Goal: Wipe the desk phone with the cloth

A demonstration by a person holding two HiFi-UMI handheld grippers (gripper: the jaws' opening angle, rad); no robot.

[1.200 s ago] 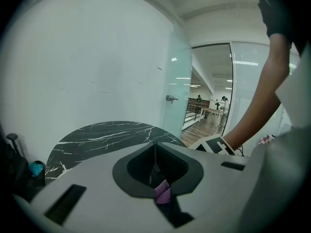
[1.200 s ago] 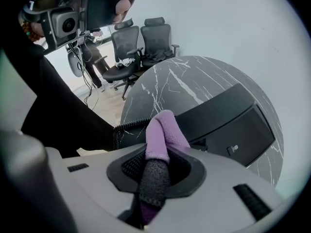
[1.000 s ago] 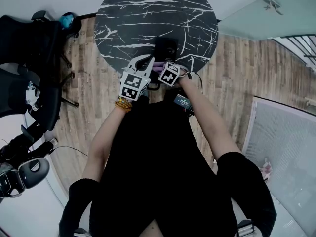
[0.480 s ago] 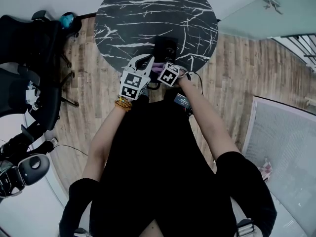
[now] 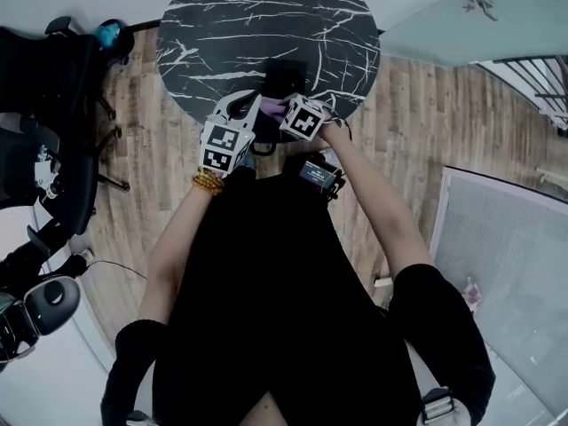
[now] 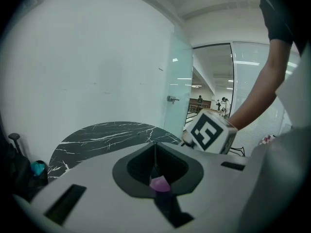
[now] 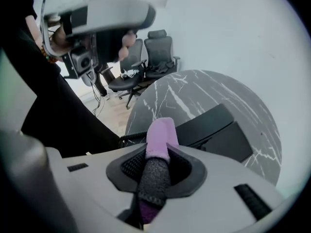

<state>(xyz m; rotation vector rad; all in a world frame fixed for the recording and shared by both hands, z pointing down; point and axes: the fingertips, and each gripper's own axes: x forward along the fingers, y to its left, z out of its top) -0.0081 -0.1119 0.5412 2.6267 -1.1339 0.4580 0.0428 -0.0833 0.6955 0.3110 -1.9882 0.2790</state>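
Now right gripper (image 7: 155, 173) pinches cloth (image 7: 161, 134) by phone (image 7: 221, 130) at table's (image 7: 194, 86) edge.

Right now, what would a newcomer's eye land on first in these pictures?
The round black marble table fills the top of the head view, with the dark desk phone sitting at its near edge. Just in front of the phone, the right gripper is shut on a purple cloth, and the left gripper pinches a small bit of the same purple cloth.
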